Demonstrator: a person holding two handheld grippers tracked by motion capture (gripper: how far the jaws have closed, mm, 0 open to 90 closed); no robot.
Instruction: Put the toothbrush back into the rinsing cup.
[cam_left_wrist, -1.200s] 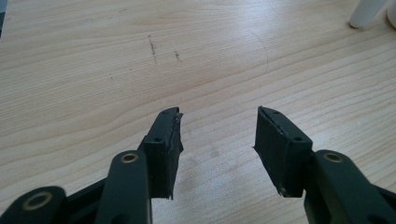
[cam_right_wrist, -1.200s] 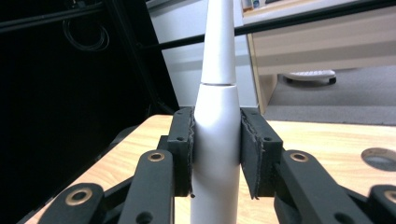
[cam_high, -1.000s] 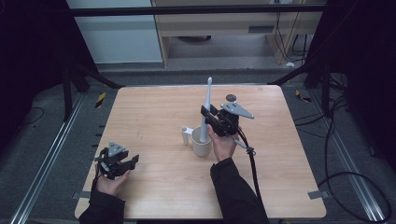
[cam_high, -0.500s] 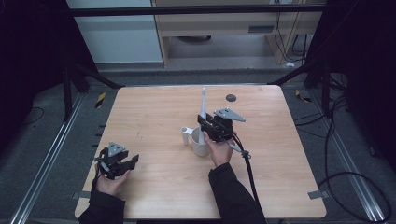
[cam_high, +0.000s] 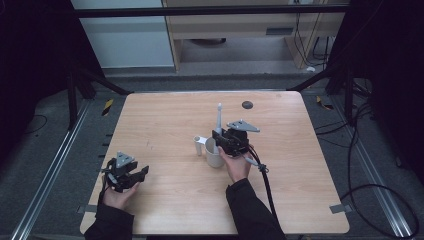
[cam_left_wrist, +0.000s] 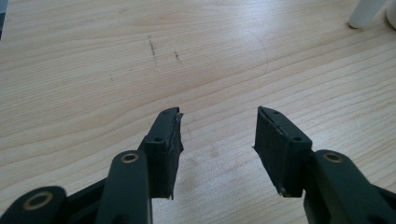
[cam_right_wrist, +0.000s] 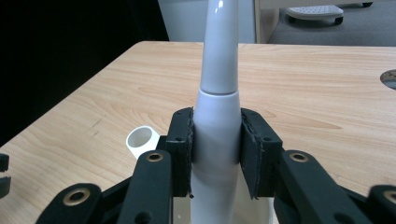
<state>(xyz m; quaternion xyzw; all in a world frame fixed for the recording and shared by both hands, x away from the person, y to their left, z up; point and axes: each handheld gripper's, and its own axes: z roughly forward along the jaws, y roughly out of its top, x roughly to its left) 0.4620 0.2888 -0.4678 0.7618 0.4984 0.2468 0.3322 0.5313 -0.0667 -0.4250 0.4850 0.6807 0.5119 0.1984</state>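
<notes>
White toothbrush (cam_right_wrist: 218, 116), one, is clamped upright by the right claw (cam_right_wrist: 217, 149), lowered since earlier into one cup (cam_high: 214, 153); the left claw (cam_left_wrist: 217, 140) is held open, empty.

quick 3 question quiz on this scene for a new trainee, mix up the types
1. True or false: the left gripper is clamped on a cup.
2. What does the right gripper hold? A) a white toothbrush-like handle B) a spoon C) a black cap
3. Fill in: the handle stands upright over the white ____ on the table.

Key
1. False: its jaws stand apart over bare wood.
2. A: both pads press its sides.
3. cup. The high view shows the handle's lower end at the cup's mouth; how deep it sits cannot be told.
</notes>
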